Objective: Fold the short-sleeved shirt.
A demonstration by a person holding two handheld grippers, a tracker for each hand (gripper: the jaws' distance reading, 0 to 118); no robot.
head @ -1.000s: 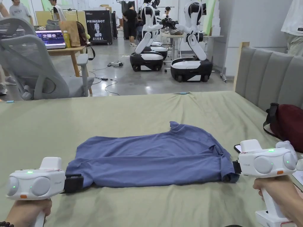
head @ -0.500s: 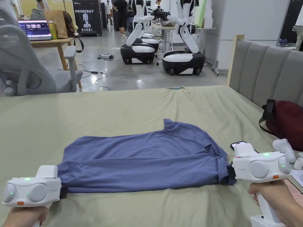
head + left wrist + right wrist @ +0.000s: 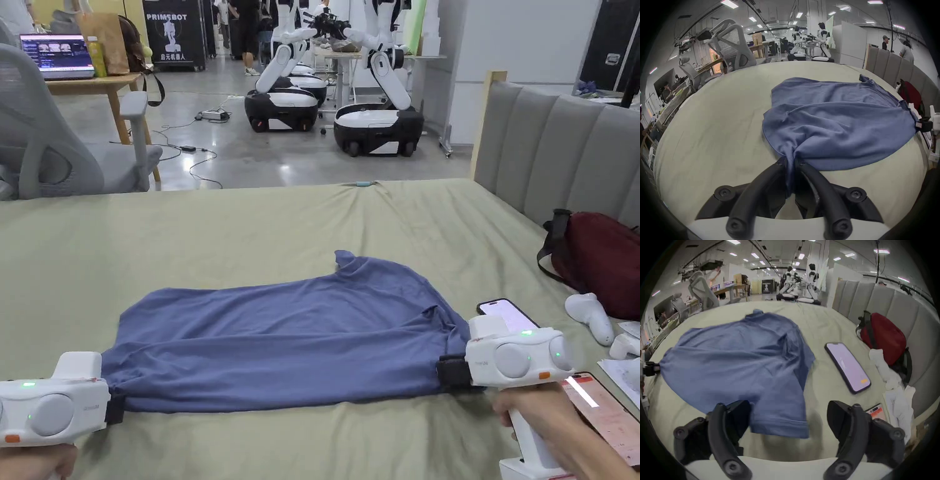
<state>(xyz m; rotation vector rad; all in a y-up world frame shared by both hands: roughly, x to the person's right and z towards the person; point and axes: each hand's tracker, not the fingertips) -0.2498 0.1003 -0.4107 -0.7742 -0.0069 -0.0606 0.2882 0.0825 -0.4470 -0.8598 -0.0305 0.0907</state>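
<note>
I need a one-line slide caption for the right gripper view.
Open right gripper over the blue shirt's sleeve, phone alongside on the bed.

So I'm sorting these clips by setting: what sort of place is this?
Probably a robotics lab or workshop, not a home: wheeled robots stand on a concrete floor behind the bed, with desks and an office chair nearby.

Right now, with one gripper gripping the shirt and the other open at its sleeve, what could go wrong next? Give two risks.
1. The left gripper pinches only a bunched corner of the shirt, while the right gripper is open around the sleeve. A pull from the left alone may drag the shirt askew.
2. The phone lies close beside the sleeve. A sweep by the right gripper might knock it.
</note>
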